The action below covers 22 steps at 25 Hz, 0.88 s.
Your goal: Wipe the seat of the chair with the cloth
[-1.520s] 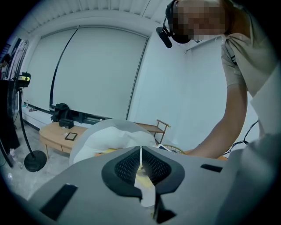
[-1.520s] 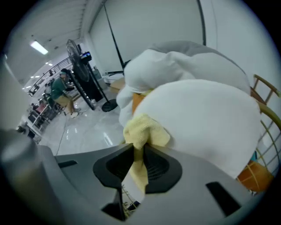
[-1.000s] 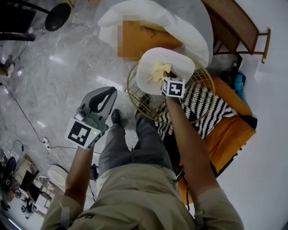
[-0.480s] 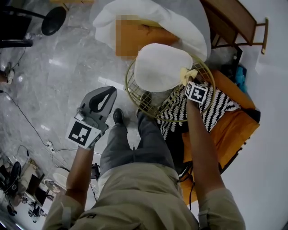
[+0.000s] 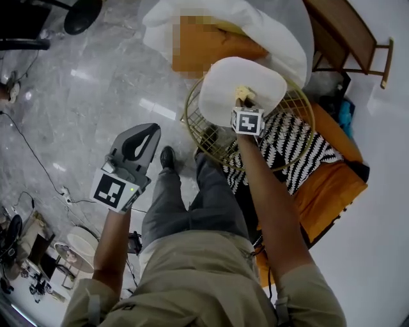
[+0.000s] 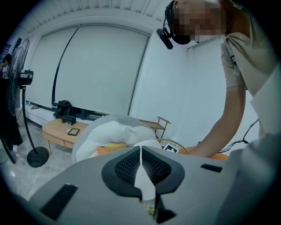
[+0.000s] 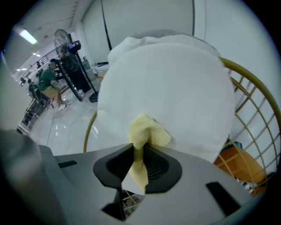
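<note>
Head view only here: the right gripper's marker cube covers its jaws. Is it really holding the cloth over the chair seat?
Observer: Yes. The right gripper view shows the right gripper with its jaws shut on the yellow cloth, which bunches out in front of the white seat cushion.
Operator: And the left one, anything in it?
Observer: No. In its own view the left gripper has its jaws together with nothing between them.

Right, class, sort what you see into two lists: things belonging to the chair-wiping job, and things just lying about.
Job: pale yellow cloth, clamped in right gripper; white padded chair seat; gold wire chair frame.

Lying about: black-and-white zigzag cushion; orange cushion; black round fan base; left gripper, shut and empty.
</note>
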Each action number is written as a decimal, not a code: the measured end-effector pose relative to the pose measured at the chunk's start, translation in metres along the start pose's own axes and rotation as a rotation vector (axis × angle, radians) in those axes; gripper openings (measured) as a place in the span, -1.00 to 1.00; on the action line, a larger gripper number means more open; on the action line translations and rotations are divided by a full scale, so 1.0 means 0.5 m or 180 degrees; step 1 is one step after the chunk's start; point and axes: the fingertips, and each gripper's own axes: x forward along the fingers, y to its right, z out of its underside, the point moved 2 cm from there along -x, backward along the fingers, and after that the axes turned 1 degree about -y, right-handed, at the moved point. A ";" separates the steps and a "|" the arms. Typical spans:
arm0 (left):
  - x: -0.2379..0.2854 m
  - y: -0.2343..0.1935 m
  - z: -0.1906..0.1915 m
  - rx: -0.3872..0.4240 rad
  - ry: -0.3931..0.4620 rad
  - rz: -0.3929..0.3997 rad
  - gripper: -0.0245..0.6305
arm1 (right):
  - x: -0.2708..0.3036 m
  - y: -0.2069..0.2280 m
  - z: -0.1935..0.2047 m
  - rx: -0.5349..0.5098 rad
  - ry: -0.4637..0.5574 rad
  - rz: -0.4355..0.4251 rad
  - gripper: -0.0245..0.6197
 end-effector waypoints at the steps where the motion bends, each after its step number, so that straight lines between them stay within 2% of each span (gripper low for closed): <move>1: -0.006 -0.005 0.006 -0.0015 -0.0009 -0.0024 -0.87 | 0.013 -0.048 -0.011 -0.0088 -0.0001 -0.0120 -0.67; 6: -0.016 -0.019 0.024 -0.0033 -0.0006 -0.0063 -0.87 | 0.038 -0.233 -0.070 -0.0272 0.0073 -0.0612 -0.67; 10: -0.011 -0.020 0.022 -0.0028 0.0007 -0.0025 -0.87 | 0.034 -0.259 -0.078 -0.0288 0.0076 -0.0740 -0.67; 12: -0.004 -0.019 0.015 -0.0023 0.0020 0.0007 -0.87 | 0.035 -0.223 -0.065 -0.0238 0.0051 -0.0694 -0.67; 15: 0.007 -0.015 0.010 -0.0012 0.0006 0.0049 -0.87 | 0.035 -0.112 -0.034 -0.0010 0.0003 -0.0481 -0.67; 18: 0.016 -0.011 0.008 0.0003 0.0005 0.0091 -0.87 | 0.022 0.043 0.023 0.0389 -0.0108 -0.0132 -0.67; 20: 0.023 -0.010 0.010 0.0010 -0.0018 0.0117 -0.87 | 0.000 0.151 0.065 0.0650 -0.0160 0.0206 -0.67; 22: 0.030 -0.007 0.011 0.0018 -0.0040 0.0143 -0.87 | -0.029 0.231 0.096 0.0785 -0.0169 0.0469 -0.67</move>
